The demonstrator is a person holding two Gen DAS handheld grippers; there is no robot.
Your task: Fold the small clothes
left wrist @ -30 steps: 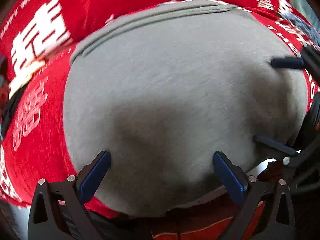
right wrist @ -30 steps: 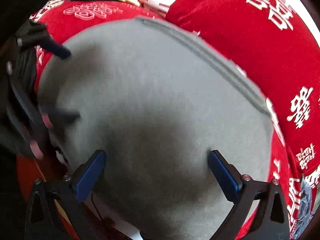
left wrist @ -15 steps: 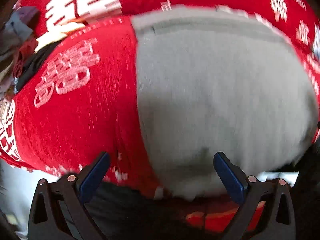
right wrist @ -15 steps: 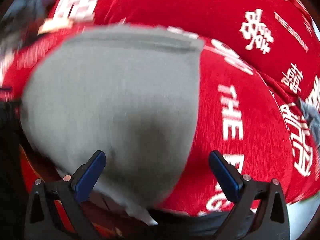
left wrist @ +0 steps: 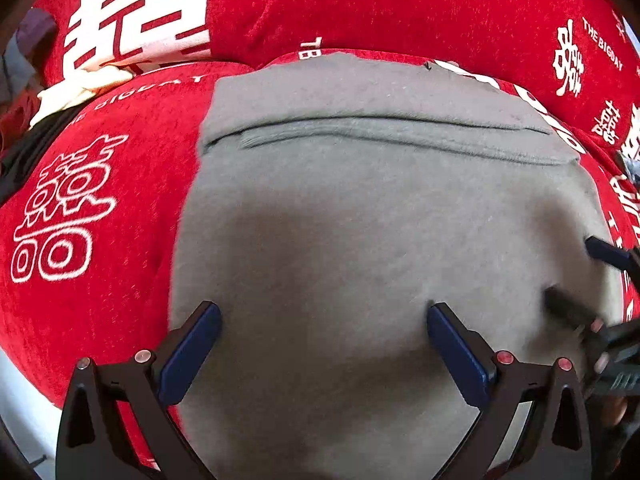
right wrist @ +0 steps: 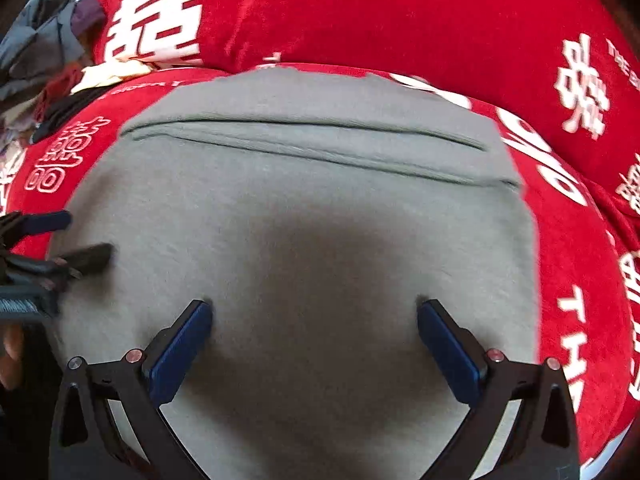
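A grey garment point(left wrist: 360, 208) lies flat on a red cover with white characters point(left wrist: 100, 208); a folded band runs across its far edge. It also shows in the right wrist view point(right wrist: 320, 208). My left gripper point(left wrist: 324, 316) is open, its fingertips resting on the grey cloth near its left side. My right gripper point(right wrist: 314, 312) is open, fingertips on the cloth near its right side. Each gripper shows at the edge of the other's view: the right one point(left wrist: 584, 276), the left one point(right wrist: 76, 240).
The red cover point(right wrist: 580, 280) spreads all around, with a red cushion point(right wrist: 400, 12) behind. A pile of mixed clothes point(right wrist: 44, 60) lies at the far left. A pale floor strip point(left wrist: 20, 408) shows at the lower left.
Both grippers swung apart to the garment's sides half a second ago and have come back over the grey cloth, side by side. The garment's far edge now shows a folded band.
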